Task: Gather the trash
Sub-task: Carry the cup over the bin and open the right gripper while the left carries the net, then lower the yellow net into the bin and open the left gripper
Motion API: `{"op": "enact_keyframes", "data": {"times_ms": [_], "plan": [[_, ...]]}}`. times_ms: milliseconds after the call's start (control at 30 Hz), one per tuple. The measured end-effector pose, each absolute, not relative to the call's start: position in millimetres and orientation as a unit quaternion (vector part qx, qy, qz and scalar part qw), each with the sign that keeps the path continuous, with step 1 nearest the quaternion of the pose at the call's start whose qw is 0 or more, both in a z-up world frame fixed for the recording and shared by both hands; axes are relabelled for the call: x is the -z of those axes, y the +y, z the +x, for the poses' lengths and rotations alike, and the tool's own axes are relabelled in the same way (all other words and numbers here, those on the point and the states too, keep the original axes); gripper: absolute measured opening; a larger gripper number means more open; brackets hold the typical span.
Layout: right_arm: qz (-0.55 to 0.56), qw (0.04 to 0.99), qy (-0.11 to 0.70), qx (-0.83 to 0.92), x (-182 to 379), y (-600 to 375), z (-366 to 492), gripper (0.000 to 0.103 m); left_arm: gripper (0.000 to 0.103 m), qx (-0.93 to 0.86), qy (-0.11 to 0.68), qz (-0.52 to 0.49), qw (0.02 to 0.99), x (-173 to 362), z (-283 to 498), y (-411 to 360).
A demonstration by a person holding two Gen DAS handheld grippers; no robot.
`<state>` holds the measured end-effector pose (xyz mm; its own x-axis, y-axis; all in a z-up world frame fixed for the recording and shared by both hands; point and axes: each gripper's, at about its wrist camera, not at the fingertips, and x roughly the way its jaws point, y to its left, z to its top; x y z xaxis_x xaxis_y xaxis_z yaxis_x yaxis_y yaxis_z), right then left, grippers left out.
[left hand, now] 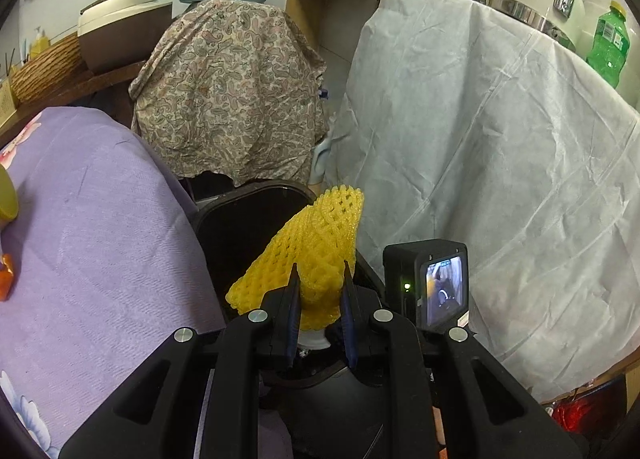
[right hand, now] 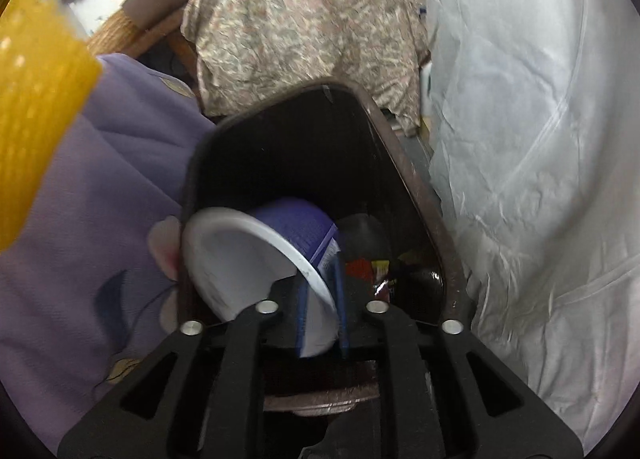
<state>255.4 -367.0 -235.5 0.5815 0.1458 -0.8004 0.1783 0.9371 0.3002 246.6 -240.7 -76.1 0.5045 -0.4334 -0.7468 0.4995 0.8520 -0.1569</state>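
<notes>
Matte black left gripper [left hand: 320, 291] and right gripper [right hand: 322, 291], angular plastic linkage arms with triangular cut-outs, round silver screws [left hand: 258, 315] at pivots, thin blue-edged fingers [right hand: 341, 299], small black camera [left hand: 434, 285] with lit screen, green LED

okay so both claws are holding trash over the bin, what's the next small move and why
Probably open the right claw first. It grips the rim of the white and blue paper cup, which already hangs over the open mouth of the dark trash bin, so the cup should drop in among the wrappers. The left claw holds the yellow foam net above the bin too, and could release next.
</notes>
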Motion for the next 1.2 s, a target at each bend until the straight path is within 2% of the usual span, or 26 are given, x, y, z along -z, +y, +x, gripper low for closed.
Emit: {"op": "enact_keyframes", "data": {"times_ms": [67, 100, 333, 867, 967, 1033, 1200], "plan": [[0.184, 0.87, 0.458, 0.005, 240.3, -366.2, 256.0, 0.043, 0.018, 0.27, 0.424, 0.044, 0.863, 80.7, 249.1, -245.5], [0.182, 0.872, 0.455, 0.005, 240.4, -365.1, 254.9, 0.045, 0.018, 0.269, 0.427, 0.045, 0.862, 83.1, 250.3, -247.7], [0.179, 0.879, 0.442, -0.002, 230.4, -365.5, 239.5, 0.047, 0.018, 0.261, 0.439, 0.055, 0.858, 95.9, 259.8, -258.1], [0.157, 0.898, 0.41, 0.022, 207.4, -377.1, 170.4, 0.062, 0.018, 0.256, 0.462, 0.074, 0.846, 118.7, 269.3, -267.2], [0.158, 0.897, 0.411, 0.019, 207.9, -375.3, 163.1, 0.063, 0.031, 0.248, 0.458, 0.071, 0.851, 119.9, 269.9, -267.0], [0.159, 0.898, 0.41, 0.019, 207.1, -373.5, 159.4, 0.063, 0.054, 0.245, 0.453, 0.072, 0.854, 119.5, 269.4, -266.0], [0.158, 0.901, 0.403, 0.018, 200.1, -367.7, 152.3, 0.067, 0.071, 0.255, 0.445, 0.055, 0.857, 108.7, 266.8, -261.0]]}}
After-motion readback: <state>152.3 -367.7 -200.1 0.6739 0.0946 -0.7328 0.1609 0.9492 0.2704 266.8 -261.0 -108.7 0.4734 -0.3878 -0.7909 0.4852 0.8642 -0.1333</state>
